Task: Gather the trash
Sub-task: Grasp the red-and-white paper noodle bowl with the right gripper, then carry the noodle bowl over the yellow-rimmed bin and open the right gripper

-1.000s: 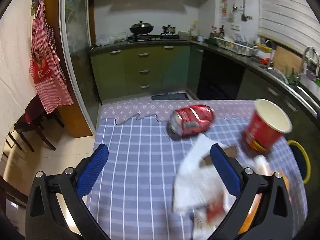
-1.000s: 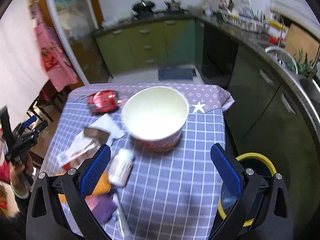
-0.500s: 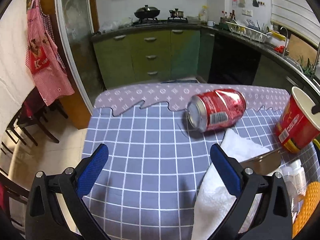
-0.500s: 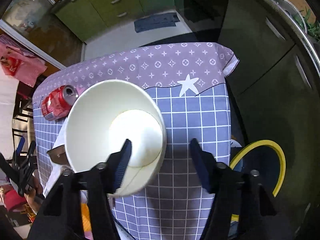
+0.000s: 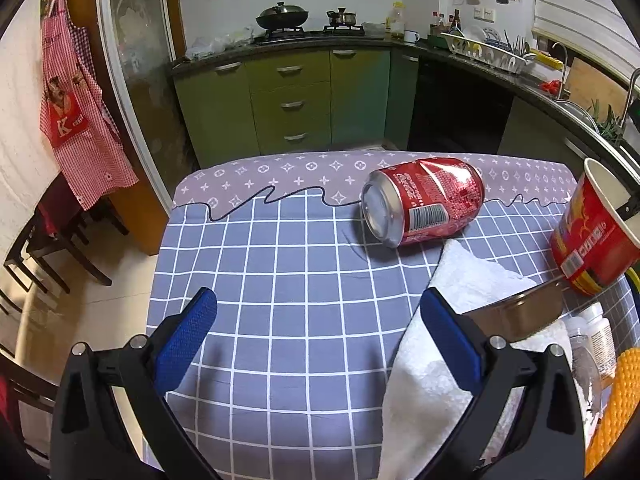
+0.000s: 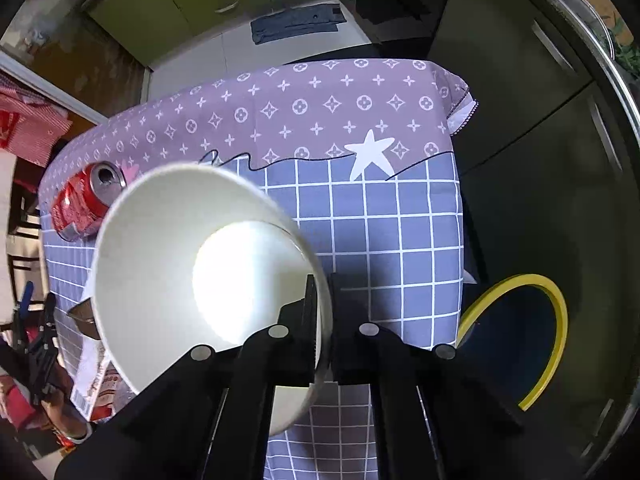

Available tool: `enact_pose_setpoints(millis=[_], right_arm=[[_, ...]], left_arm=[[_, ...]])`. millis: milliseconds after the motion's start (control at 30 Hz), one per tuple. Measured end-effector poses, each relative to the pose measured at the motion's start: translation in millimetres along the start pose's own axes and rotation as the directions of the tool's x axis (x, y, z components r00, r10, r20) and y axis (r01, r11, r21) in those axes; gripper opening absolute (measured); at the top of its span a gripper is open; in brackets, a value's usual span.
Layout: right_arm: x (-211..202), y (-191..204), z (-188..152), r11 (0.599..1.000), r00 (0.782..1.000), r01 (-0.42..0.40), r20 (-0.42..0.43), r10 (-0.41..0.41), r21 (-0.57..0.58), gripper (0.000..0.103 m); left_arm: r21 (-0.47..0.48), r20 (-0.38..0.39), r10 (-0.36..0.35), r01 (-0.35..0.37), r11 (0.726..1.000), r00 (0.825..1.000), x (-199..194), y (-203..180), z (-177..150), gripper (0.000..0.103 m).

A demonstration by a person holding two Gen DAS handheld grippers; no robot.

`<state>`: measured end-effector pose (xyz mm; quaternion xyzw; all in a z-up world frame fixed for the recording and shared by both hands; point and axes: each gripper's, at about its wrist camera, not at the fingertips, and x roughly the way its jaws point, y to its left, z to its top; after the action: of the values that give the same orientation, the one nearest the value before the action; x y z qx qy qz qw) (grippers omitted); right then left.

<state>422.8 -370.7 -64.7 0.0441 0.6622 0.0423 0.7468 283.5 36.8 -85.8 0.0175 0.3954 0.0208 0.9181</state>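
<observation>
Left side of table (image 5: 280, 320) is bare checked cloth up to its near and left edges. Left gripper (image 5: 318, 328) hovers low over it, jaws wide, holding nothing. Dented red can (image 5: 424, 200) lies on its side near the far edge, w/ white towel (image 5: 472, 276) just in front. Right gripper (image 6: 323, 304) is clamped on the rim of the paper cup (image 6: 180, 264), cup tilted. Yellow-rimmed bin (image 6: 520, 340) sits on the floor beside the table's right edge.
</observation>
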Motion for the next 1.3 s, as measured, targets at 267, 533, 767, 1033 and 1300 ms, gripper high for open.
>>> enact_pose_setpoints(millis=[267,533,767,1033,1300], right_arm=[[-76,-82,-29,0.989,0.991,-0.072,0.124,0.056,0.127,0.005],[-86,-237,-105,0.915,0.989,-0.059,0.150,-0.002,0.398,0.005],[5,-304,-136,0.852,0.997,-0.058,0.076,0.021,0.520,0.005],[72,-327,-141,0.833,1.000,-0.013,0.004,0.013,0.553,0.007],[68,-318,-137,0.849,1.000,0.007,0.003,-0.010,0.528,0.029]], left_arm=[[-0.002,-0.005,-0.012,0.012,1.000,1.000,0,0,0,0.097],[-0.013,0.001,-0.027,0.027,1.000,1.000,-2,0,1,0.097],[0.000,0.011,-0.035,0.035,0.999,0.999,-5,-5,-1,0.097],[-0.004,0.017,-0.041,0.041,0.999,0.999,-6,-3,1,0.097],[0.003,0.010,-0.049,0.049,0.999,0.999,-4,-5,0,0.097]])
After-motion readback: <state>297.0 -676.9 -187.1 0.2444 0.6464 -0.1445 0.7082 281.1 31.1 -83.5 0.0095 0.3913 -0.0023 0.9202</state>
